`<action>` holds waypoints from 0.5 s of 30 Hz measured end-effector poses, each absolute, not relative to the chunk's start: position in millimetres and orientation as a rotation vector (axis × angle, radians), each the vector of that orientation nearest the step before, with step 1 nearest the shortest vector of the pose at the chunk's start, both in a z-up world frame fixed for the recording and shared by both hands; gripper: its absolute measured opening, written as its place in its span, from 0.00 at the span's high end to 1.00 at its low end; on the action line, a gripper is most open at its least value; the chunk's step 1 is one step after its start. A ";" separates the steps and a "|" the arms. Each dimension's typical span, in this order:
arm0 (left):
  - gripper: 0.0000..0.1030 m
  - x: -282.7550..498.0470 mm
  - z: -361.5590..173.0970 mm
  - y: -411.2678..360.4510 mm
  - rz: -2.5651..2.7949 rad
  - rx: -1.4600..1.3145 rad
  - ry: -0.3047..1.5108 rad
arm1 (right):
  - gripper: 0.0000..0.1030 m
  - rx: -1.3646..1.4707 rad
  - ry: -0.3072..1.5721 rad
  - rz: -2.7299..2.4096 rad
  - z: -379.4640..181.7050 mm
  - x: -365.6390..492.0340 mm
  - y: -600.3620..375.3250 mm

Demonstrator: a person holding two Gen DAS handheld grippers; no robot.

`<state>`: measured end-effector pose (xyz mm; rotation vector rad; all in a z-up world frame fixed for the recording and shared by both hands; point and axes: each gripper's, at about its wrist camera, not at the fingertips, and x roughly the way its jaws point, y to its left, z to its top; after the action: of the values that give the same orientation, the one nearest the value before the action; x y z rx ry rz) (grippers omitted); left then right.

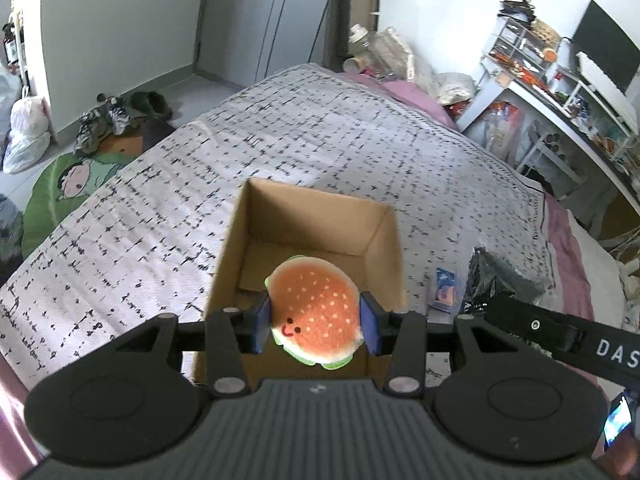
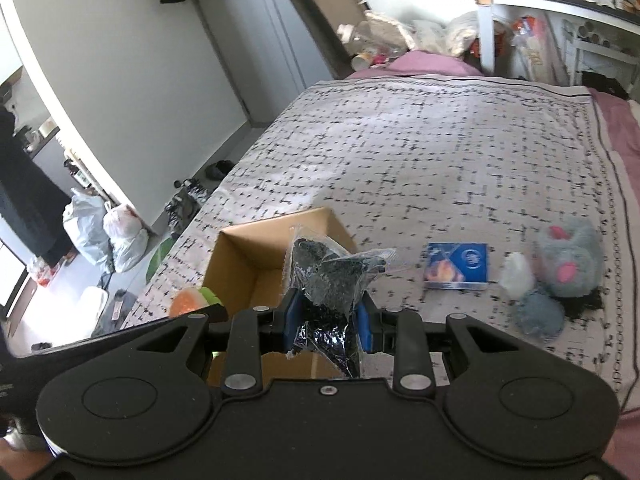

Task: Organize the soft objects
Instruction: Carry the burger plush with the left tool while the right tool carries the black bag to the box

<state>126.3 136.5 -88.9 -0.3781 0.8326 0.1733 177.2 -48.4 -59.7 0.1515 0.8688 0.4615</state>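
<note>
My left gripper [image 1: 316,322] is shut on a plush hamburger [image 1: 314,312] with a smiling face and holds it above the open cardboard box [image 1: 380,240] on the bed. My right gripper [image 2: 326,316] is shut on a clear plastic bag of dark fabric [image 2: 332,276], just right of the same box [image 2: 240,256]. The hamburger [image 2: 190,300] also shows at the box's left in the right wrist view. The bag [image 1: 496,276] and the right gripper's body show at the right of the left wrist view. A grey plush slipper [image 2: 568,260], a grey ball [image 2: 538,312] and a white soft item [image 2: 516,274] lie on the bed to the right.
A small blue packet [image 2: 458,266] lies on the patterned bedspread [image 2: 440,152] between box and plush toys; it also shows in the left wrist view [image 1: 444,290]. Shoes [image 1: 100,124] and plastic bags [image 1: 26,132] are on the floor at left. Cluttered shelves [image 1: 560,92] stand at right.
</note>
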 end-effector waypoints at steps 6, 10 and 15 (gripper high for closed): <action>0.56 133.3 -107.5 149.0 0.184 -0.401 0.871 | 0.72 0.137 0.894 0.486 -70.4 178.7 -30.0; 0.54 137.7 -117.3 152.2 0.192 -0.379 0.883 | 0.72 0.120 0.911 0.492 -78.2 180.4 -20.8; 0.48 141.3 -125.7 163.1 0.211 -0.436 0.917 | 0.72 0.118 0.921 0.506 -82.5 182.4 -13.1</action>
<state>141.3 163.1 -125.7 -0.4362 0.9167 0.2108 182.4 -13.1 -82.4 0.1183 0.9206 0.5060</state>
